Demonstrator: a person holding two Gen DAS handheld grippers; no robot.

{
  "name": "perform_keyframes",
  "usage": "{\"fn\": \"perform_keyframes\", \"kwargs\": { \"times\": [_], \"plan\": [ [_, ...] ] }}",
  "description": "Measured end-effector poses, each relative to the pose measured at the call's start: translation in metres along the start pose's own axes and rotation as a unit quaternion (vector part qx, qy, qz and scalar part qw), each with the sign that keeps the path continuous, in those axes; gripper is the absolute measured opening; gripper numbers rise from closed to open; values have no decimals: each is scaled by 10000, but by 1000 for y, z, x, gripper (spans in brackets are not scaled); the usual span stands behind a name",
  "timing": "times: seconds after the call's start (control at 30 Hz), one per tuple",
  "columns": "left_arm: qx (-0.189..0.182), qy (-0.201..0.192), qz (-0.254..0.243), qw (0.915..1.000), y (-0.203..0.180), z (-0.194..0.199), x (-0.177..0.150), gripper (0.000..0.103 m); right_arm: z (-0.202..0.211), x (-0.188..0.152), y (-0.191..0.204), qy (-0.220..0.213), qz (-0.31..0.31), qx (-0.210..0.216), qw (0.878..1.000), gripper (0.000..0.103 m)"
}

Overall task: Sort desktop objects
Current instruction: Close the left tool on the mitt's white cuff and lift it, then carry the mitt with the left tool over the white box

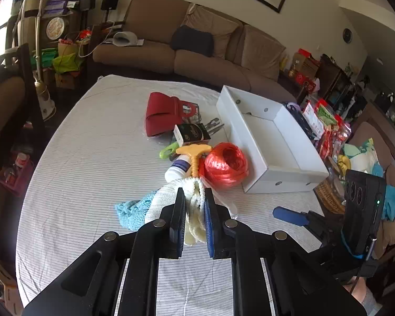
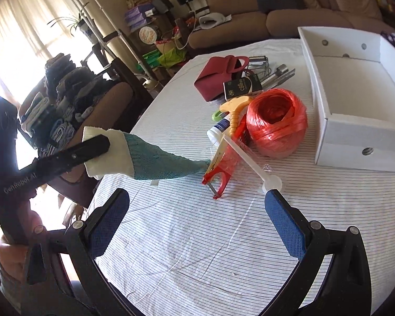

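Note:
My left gripper is shut on the cream cuff of a teal knitted sock. In the right wrist view the left gripper's finger holds the sock off the striped cloth, and its toe reaches the red peeler. My right gripper stands open above bare cloth, with a white nozzle near its right finger. Behind lie a red twine ball, a yellow T-handled tool, a white tube, a black carton and a red pouch.
A white cardboard box stands open to the right of the pile. Metal tools lie behind the carton. Snack bags and a wicker basket crowd the table's right edge. A brown sofa stands beyond.

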State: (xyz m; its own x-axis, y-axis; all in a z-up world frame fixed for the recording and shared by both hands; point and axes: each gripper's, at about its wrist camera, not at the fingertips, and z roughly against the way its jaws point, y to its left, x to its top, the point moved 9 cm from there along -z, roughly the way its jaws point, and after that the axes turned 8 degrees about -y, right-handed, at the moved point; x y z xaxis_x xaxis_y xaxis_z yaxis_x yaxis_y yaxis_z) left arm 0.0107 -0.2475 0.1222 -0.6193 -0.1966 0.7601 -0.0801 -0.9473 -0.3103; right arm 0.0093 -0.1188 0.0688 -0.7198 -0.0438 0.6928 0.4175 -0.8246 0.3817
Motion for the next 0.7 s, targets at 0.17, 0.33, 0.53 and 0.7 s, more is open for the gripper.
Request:
{"fn": "perform_keyframes", "kwargs": {
  "times": [0.17, 0.33, 0.53, 0.7],
  "plan": [
    [-79, -52, -253, 9996, -29, 18, 8, 12, 17, -6, 25, -202, 1187, -202, 9925, 103],
    [-211, -46, -372, 9991, -57, 33, 8, 12, 18, -10, 51, -345, 1660, -25, 9855, 99],
    [-232, -111, -539, 9982, -81, 46, 11, 12, 31, -15, 44, -275, 1370, 138, 9901, 16],
    [-285, -182, -635, 9974, -104, 46, 10, 13, 61, -10, 30, -363, 1230, 314, 9912, 11]
  ]
}}
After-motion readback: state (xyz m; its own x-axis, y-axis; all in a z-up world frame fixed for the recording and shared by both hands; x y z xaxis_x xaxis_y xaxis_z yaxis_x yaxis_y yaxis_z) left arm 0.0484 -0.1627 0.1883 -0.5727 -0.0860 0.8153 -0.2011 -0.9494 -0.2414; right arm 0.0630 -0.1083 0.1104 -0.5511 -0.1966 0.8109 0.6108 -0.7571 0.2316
